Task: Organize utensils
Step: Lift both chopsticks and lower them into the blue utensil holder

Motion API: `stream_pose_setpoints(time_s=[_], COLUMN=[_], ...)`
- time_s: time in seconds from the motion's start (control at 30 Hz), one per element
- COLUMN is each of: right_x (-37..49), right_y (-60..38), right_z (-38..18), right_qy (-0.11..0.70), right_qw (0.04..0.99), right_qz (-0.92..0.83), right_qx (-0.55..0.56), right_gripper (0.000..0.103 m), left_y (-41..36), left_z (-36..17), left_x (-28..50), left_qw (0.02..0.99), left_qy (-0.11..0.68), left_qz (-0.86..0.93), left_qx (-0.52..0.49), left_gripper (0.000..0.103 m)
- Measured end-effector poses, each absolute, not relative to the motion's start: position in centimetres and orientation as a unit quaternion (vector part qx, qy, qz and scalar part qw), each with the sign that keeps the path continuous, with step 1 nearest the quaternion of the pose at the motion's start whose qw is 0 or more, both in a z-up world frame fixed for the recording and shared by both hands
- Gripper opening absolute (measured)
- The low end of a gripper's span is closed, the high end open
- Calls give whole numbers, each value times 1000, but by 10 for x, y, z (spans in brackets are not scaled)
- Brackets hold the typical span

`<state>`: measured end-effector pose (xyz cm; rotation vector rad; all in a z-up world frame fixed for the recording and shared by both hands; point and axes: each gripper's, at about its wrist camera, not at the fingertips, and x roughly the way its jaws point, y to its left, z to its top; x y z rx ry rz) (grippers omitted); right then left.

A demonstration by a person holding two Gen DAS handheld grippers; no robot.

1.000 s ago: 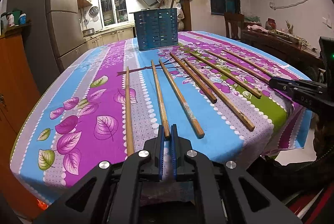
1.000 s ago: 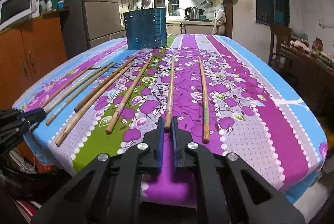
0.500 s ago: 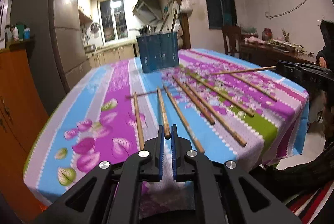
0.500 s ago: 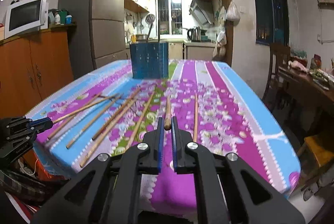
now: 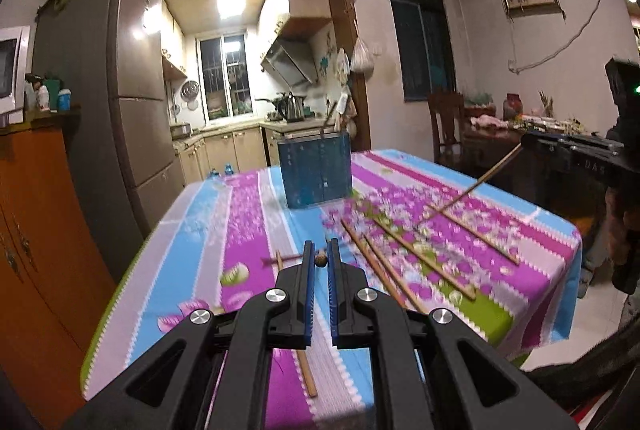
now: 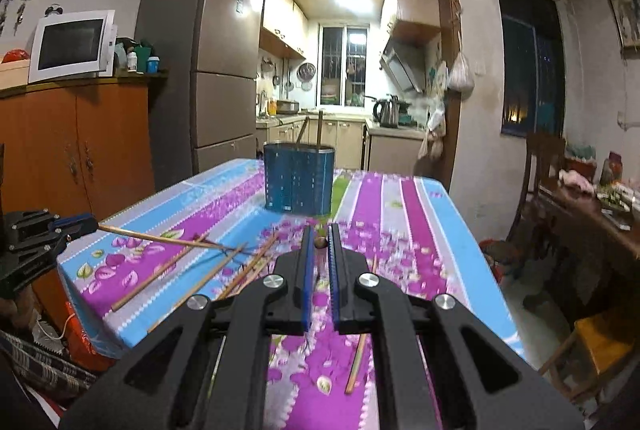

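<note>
1. My left hand-held gripper [image 5: 321, 258] is closed down on one chopstick [image 5: 320, 258]; in the left wrist view I see it end-on, a round wooden tip pinched between the blue pads [image 5: 307, 294].
2. From the right wrist view that same chopstick runs out of my left hand-held gripper at the left edge, slanting down over the bench [image 6: 436, 213], its far end low among the loose sticks.
3. My right hand-held gripper [image 6: 320, 242] is likewise clamped on a second chopstick [image 6: 320, 242], seen end-on between its pads [image 6: 306, 282].
4. In the left wrist view this second chopstick slants from my right hand-held gripper at the right edge down toward the bench.
5. The blue utensil holder [image 5: 315, 170] stands upright at the far end of the bench, with a few handles sticking up out of it.
6. Several loose chopsticks [image 5: 424, 258] lie on the flowered tablecloth [image 5: 240, 213], between me and the holder.
</note>
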<state>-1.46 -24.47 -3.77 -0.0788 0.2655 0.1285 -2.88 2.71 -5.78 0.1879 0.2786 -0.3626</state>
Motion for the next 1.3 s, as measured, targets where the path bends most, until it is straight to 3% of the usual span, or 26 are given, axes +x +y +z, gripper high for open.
stream_pose_setpoints(time_s=[0.4,0.87,1.3], right_x=[7,47,73], right_y=[-245,-256,-253], right_z=[-7,26,74], right_qy=[137,159,121], right_qw=[986,980,985], right_qz=[84,117,120], right_qx=[-52,-15,-29], right_gripper=[5,5,5], left_y=[35,27,28], left_z=[7,40,76], left_x=[-3,32,81], left_qw=[969,962,959], left_qy=[118,119,107], left_qz=[-204,-240,-258], left_qx=[77,60,37], left_gripper=[7,7,7])
